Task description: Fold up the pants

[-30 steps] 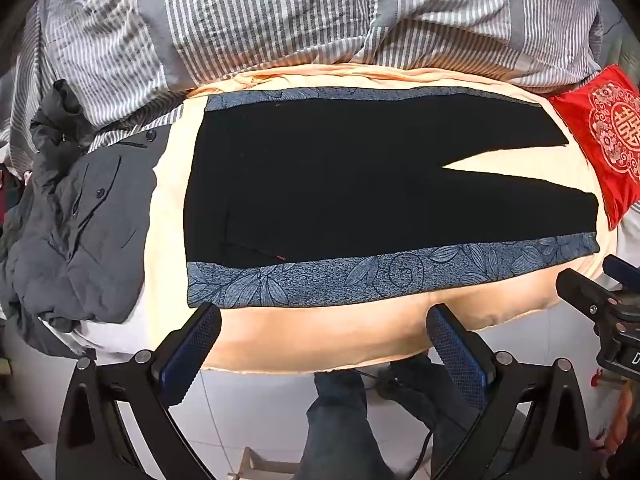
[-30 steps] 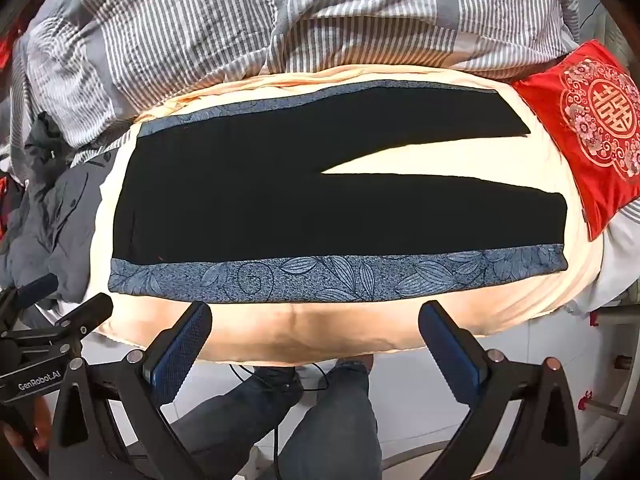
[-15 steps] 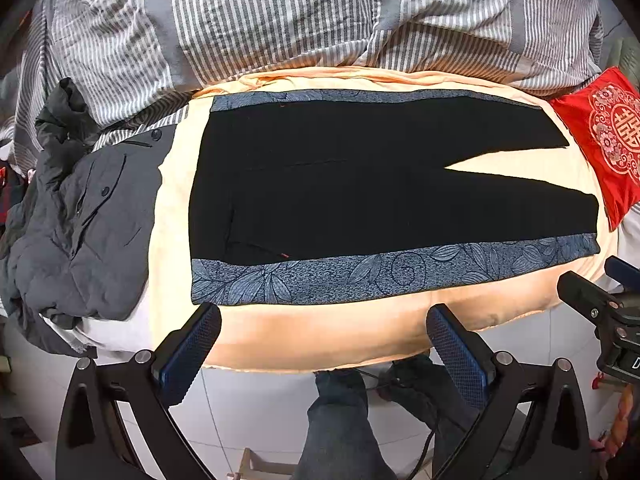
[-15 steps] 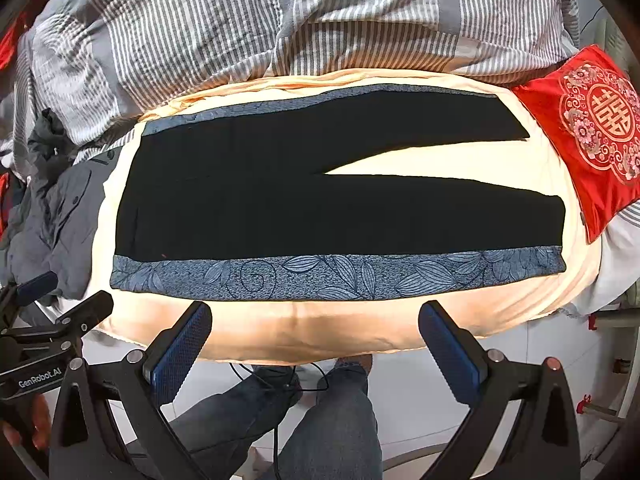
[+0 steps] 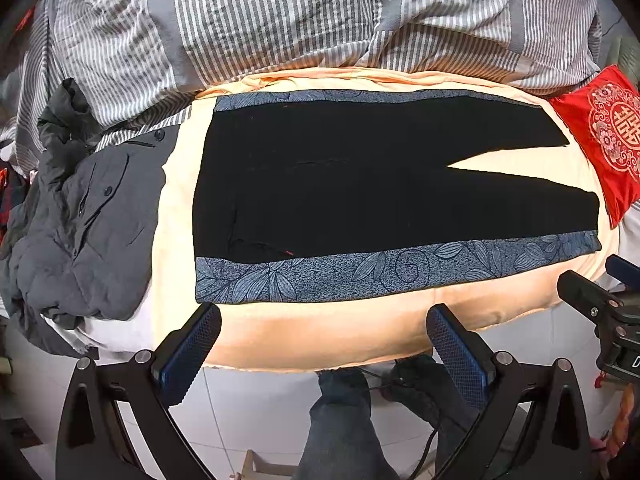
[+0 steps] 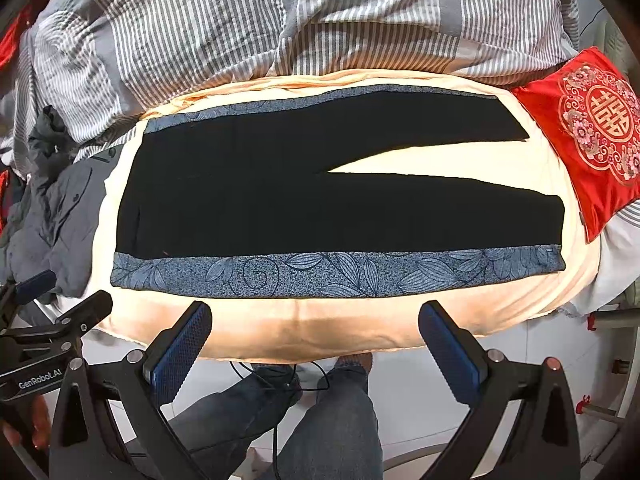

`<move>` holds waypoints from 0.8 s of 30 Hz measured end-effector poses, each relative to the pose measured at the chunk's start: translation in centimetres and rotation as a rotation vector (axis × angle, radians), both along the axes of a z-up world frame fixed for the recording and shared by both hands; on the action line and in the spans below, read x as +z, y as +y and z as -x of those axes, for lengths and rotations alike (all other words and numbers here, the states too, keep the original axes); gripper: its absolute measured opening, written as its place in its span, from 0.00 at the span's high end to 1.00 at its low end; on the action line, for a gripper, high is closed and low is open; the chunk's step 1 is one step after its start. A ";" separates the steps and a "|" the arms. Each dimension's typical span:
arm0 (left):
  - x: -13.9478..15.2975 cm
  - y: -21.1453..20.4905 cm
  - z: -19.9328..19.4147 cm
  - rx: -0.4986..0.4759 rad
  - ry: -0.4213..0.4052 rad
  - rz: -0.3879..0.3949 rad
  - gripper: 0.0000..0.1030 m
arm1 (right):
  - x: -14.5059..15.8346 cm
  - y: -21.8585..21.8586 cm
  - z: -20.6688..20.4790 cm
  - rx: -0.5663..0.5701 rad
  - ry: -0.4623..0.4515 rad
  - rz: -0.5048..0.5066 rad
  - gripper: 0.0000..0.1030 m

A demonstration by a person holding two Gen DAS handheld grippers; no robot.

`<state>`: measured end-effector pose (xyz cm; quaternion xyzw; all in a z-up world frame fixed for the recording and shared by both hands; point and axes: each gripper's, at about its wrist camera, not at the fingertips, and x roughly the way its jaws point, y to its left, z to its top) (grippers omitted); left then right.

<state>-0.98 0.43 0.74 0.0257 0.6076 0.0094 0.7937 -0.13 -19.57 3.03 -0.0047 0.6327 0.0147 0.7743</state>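
Black pants [image 5: 352, 184] [image 6: 304, 188] with blue leaf-patterned side bands lie spread flat on a peach blanket [image 5: 320, 332] [image 6: 320, 328], waist to the left, both legs reaching right with a narrow wedge of blanket between them. My left gripper [image 5: 320, 344] hovers open above the blanket's near edge, just short of the near blue band, nothing between its fingers. My right gripper [image 6: 316, 340] is likewise open and empty, a little before the same band. Each gripper's body shows at the side of the other's view.
A striped grey duvet [image 5: 304, 20] [image 6: 280, 20] is heaped behind the pants. A dark grey jacket [image 5: 76, 224] [image 6: 48, 224] lies crumpled at the left, a red embroidered cushion [image 5: 604, 136] [image 6: 588, 128] at the right. A person's legs in jeans [image 6: 332, 412] stand on white tiles below.
Both grippers have drifted slightly, so the pants sit a little lower and closer in both views. The pants themselves have not moved, and both grippers stay open.
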 end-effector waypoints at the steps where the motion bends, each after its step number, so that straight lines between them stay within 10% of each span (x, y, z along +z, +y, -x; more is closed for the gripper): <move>1: 0.0 0.1 0.0 0.001 -0.001 0.001 0.00 | 0.0 0.0 0.0 0.000 0.001 0.001 0.00; 24: -1.6 1.4 -0.6 0.015 0.099 0.075 0.00 | -1.2 0.0 -0.2 -0.052 0.021 -0.088 0.00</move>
